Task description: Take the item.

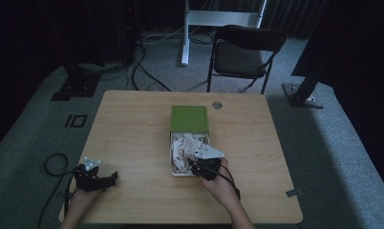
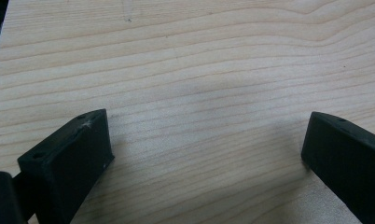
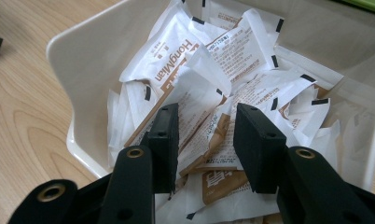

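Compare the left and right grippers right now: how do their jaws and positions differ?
The left gripper has jaws spread wide over bare table; the right gripper's jaws stand closer together, inside the white bin around paper packets. The left sits near the table's edge; the right is mid-table. Both have black jaws.

White sachets [image 3: 209, 93] heaped in bin [image 3: 78, 70]
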Available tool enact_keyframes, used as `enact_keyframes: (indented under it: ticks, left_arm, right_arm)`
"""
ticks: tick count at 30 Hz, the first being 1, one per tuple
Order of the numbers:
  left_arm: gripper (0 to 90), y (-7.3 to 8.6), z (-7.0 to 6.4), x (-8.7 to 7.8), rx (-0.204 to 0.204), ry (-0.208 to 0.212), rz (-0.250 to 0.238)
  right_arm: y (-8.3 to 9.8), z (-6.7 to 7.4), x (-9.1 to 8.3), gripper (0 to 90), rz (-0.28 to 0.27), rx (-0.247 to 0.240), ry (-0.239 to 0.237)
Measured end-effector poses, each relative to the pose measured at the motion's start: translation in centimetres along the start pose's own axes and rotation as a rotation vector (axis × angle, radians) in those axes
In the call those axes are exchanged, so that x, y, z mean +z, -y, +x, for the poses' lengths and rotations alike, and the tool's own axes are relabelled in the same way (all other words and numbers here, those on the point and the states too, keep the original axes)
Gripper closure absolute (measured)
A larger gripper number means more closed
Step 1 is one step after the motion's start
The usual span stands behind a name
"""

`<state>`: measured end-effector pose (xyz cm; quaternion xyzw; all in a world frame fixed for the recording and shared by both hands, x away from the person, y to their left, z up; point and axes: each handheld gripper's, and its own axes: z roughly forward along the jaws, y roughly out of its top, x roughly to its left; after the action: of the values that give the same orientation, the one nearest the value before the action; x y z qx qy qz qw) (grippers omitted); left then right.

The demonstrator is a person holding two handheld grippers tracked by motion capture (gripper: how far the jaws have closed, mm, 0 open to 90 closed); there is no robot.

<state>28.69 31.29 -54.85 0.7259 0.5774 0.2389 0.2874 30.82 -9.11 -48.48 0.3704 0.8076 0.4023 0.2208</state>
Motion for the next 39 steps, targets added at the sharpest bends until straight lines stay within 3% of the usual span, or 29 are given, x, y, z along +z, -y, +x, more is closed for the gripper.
enact_keyframes:
  ticks: [4, 6, 9, 17, 21, 23, 25, 27, 33, 35, 38, 39]
  left_arm:
    - [2.4, 0.0, 0.0, 0.0, 0.0, 0.0, 0.0]
    - [2.4, 0.0, 0.0, 0.0, 0.0, 0.0, 0.0]
    - [2.4, 0.0, 0.0, 0.0, 0.0, 0.0, 0.0]
    - [2.3, 0.0, 0.0, 0.0, 0.0, 0.0, 0.0]
    - [2.4, 0.0, 0.0, 0.0, 0.0, 0.0, 0.0]
    - [2.3, 0.0, 0.0, 0.0, 0.0, 0.0, 0.0]
    - [2.3, 0.0, 0.0, 0.0, 0.0, 0.0, 0.0]
    - [2.3, 0.0, 0.0, 0.0, 0.0, 0.0, 0.0]
    - [2.3, 0.0, 0.0, 0.0, 0.0, 0.0, 0.0]
    - [2.4, 0.0, 0.0, 0.0, 0.0, 0.0, 0.0]
    - [2.4, 0.0, 0.0, 0.0, 0.0, 0.0, 0.0]
    - [2.4, 0.0, 0.0, 0.0, 0.0, 0.0, 0.0]
  right_arm:
    - [0.0, 0.5, 0.0, 60.6, 0.016, -0.046, 0.016]
    - [0.0, 0.6, 0.0, 60.6, 0.017, -0.04, 0.013]
    - [-0.1, 0.9, 0.1, 59.7, 0.035, -0.083, 0.03]
    - [-0.4, 0.7, 0.2, 69.0, 0.086, -0.159, 0.021]
    - [-0.7, 0.0, 0.2, 85.8, 0.094, -0.125, 0.021]
    - [-0.7, -0.4, 0.1, 90.0, 0.084, -0.09, -0.006]
    - [-0.6, -0.8, 0.0, 90.0, 0.07, -0.053, -0.037]
    - [-0.6, -0.9, -0.1, 90.0, 0.063, -0.048, -0.045]
    - [-1.3, -1.3, -1.3, 90.0, -0.008, -0.029, -0.014]
    - [-1.5, -1.7, -1.7, 90.0, -0.019, -0.018, -0.032]
    - [-1.7, -2.0, -1.8, 90.0, -0.003, -0.021, -0.024]
    - [-1.6, -2.2, -1.6, 81.9, 0.011, 0.025, -0.04]
